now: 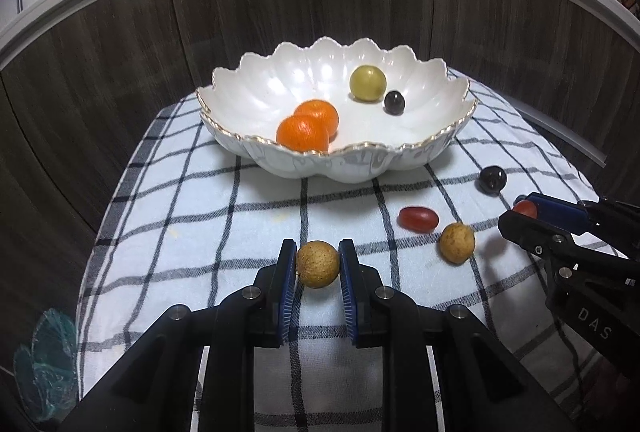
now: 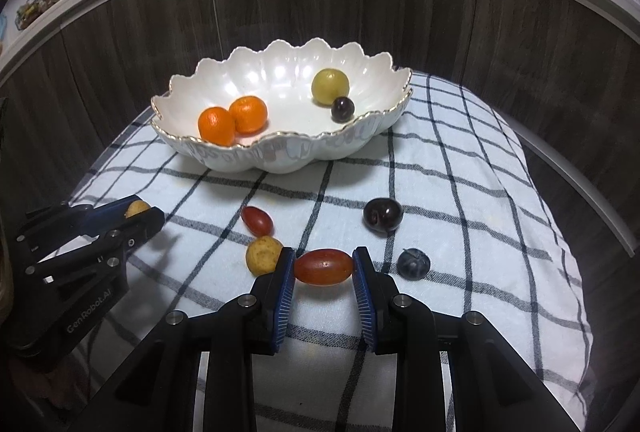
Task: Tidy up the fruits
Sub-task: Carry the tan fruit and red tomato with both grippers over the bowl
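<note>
The left gripper (image 1: 318, 264) has its fingers clamped on a round tan fruit (image 1: 318, 264), held at the fingertips above the checked cloth (image 1: 200, 212) covering the worktop. The right gripper (image 2: 324, 266) has its fingers clamped on an oblong red fruit (image 2: 324, 266), whose long axis runs crosswise from one finger to the other. The scalloped white bowl (image 1: 360, 164) lies straight ahead of both pairs of fingers, beyond a stretch of bare cloth. It already holds two oranges (image 1: 308, 128), a green grape (image 1: 367, 83) and a dark berry (image 1: 394, 102). Open room remains in the bowl's middle. The raised rim must be cleared on approach. Loose fruit still lies near the right fingers: a second tan fruit (image 2: 264, 255) just left of them, a smaller red one (image 2: 258, 221) ahead-left, a dark cherry (image 2: 382, 215) ahead-right, and a blueberry (image 2: 414, 263) just to the right.
</note>
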Tool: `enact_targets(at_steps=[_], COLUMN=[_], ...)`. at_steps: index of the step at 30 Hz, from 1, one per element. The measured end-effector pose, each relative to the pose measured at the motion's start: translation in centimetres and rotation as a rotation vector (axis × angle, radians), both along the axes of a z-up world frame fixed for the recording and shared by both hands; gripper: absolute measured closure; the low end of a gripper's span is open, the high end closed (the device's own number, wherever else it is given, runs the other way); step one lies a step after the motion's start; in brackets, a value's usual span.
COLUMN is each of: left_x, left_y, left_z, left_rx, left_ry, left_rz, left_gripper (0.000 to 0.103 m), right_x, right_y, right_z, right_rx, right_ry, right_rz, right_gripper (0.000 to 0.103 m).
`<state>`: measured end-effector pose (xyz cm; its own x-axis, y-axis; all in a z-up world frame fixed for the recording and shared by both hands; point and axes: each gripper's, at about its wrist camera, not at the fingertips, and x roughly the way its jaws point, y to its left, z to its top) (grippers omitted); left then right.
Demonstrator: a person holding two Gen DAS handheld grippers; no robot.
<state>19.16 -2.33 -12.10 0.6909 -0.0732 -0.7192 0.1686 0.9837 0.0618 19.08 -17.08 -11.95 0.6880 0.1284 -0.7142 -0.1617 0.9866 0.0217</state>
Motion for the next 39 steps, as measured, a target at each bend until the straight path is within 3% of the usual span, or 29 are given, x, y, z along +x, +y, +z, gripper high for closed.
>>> enact_targets(at_steps=[25, 39], left_x=[2.4, 5.6], left_y=[-1.0, -1.8], left_z=[5.1, 5.9], left_rx=[-0.037, -0.062], left_ry=[-0.05, -0.022], left_rz=[-0.006, -0.032], left_gripper=[0.081, 0.081], right_x=[1.6, 4.6], right_y=[-0.9, -1.2], right_z=[4.7, 7.2], right_rx=[0.034, 0.032], right_ry=[-0.071, -0.101], right_rz=[-0.01, 0.011], right_gripper=[0.072, 0.072])
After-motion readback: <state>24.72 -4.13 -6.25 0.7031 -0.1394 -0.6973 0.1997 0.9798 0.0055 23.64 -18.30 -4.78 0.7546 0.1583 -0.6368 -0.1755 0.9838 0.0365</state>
